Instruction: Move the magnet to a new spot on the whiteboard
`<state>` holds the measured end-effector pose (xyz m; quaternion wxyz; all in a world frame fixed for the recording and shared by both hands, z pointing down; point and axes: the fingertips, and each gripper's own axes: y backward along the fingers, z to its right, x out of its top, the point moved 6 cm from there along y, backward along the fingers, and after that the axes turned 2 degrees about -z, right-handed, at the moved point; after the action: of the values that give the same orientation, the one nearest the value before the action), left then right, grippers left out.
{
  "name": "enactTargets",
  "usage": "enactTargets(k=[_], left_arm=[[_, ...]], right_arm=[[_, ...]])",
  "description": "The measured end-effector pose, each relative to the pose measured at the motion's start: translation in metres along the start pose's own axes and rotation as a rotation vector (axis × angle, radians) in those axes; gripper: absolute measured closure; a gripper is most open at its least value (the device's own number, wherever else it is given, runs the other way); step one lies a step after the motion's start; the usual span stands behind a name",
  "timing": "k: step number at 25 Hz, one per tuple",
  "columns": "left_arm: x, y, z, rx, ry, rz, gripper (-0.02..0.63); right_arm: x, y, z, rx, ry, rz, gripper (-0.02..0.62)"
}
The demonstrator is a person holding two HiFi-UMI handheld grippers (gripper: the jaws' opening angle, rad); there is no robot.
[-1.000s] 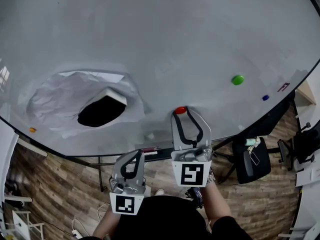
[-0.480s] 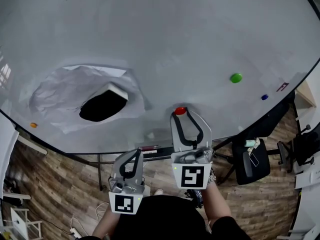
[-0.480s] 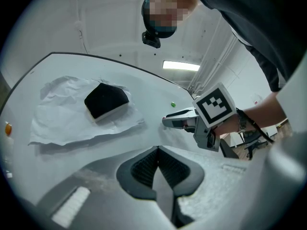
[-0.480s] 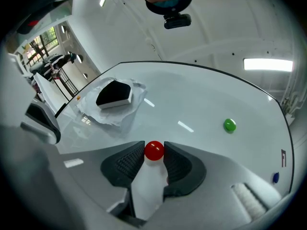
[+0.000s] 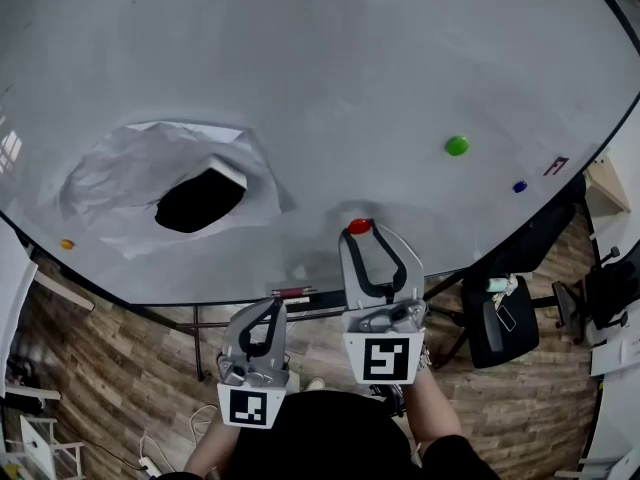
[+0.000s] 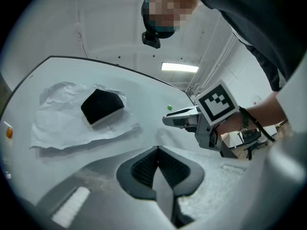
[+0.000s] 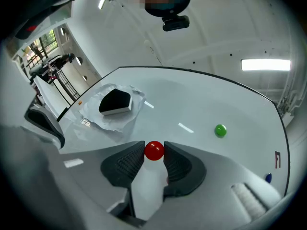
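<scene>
The right gripper (image 5: 362,232) pinches the red magnet (image 7: 154,150) at the very tips of its fingers (image 7: 178,163), with one pad on each side of the dome. The magnet sits against the whiteboard (image 5: 330,88); whether its base is seated on the board or just clear of it cannot be told. The left gripper (image 6: 157,152) hangs below the board's lower edge, its fingers pressed together on nothing, and has no part in this step. Judged from the task, the step in hand is the carry to a new spot. Hold the pinch firm and even: the grip is shallow, and a smooth round cap will likely squirt out of the tips if the pads slacken or skew. Keep the fingers square to the board so that the magnet's flat base meets it whole. Choose bare board ahead of the fingertips. The green magnet (image 7: 220,130) lies ahead and to the right of the fingers, and the eraser (image 7: 115,101) on its crumpled paper (image 7: 91,110) lies ahead and to the left, both well apart. Seat the magnet clear of both, then spread the fingers before drawing back.
</scene>
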<state>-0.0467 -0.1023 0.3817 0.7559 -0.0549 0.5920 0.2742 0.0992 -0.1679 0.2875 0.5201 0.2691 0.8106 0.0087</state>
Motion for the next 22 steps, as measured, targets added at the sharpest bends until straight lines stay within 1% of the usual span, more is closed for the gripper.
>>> enactTargets(k=[8,13,17,22], left_arm=[[0.006,0.003,0.013,-0.003,0.003,0.01,0.604],[0.007,0.004,0.026,-0.017,0.004,0.009,0.604],[0.008,0.005,0.034,-0.028,-0.005,0.008,0.604],[0.011,0.005,0.039,-0.03,-0.01,0.008,0.604]], right_arm=[[0.005,0.022,0.001,0.013,-0.013,0.008,0.468],[0.005,0.038,-0.001,0.033,-0.001,-0.009,0.468],[0.005,0.051,-0.001,0.026,-0.023,-0.003,0.468],[0.003,0.066,0.004,0.018,-0.02,-0.02,0.468]])
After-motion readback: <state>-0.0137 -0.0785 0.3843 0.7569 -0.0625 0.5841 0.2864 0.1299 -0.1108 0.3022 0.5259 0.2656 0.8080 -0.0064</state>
